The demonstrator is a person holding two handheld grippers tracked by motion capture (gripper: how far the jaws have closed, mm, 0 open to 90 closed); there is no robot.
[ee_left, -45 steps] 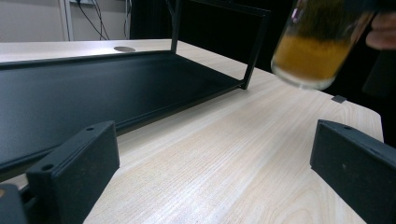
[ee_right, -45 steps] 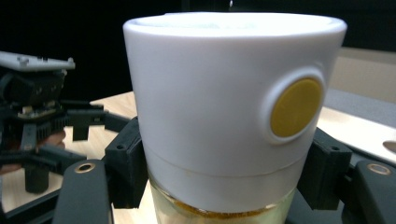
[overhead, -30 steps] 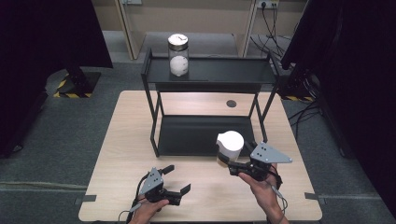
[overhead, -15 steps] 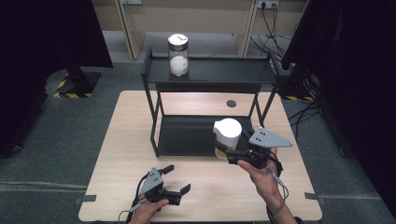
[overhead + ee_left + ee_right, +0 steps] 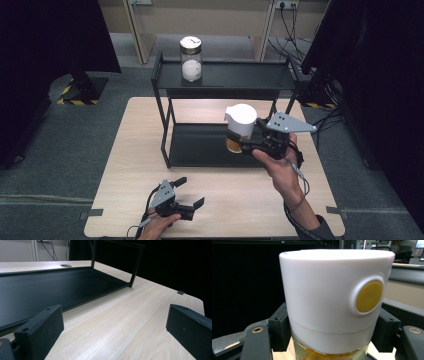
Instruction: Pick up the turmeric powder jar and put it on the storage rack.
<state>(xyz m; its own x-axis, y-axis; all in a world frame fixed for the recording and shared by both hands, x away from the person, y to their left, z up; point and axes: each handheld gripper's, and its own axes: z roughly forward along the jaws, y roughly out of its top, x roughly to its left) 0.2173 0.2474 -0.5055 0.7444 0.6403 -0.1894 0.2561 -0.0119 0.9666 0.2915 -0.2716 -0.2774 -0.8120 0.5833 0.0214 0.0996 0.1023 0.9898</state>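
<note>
While my right gripper (image 5: 239, 141) clamps the white-lidded jar (image 5: 240, 126) above the rack (image 5: 225, 80) — unplaced; left gripper (image 5: 192, 192) gapes, empty.

Grey floor (image 5: 75, 130), dark curtains (image 5: 45, 50), wooden table (image 5: 135, 150), black shelf rack (image 5: 240, 80)

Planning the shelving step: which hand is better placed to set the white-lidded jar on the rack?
Right. The right gripper already clamps the white-lidded jar beside the rack; the left gripper rests open near the table's front edge.
</note>
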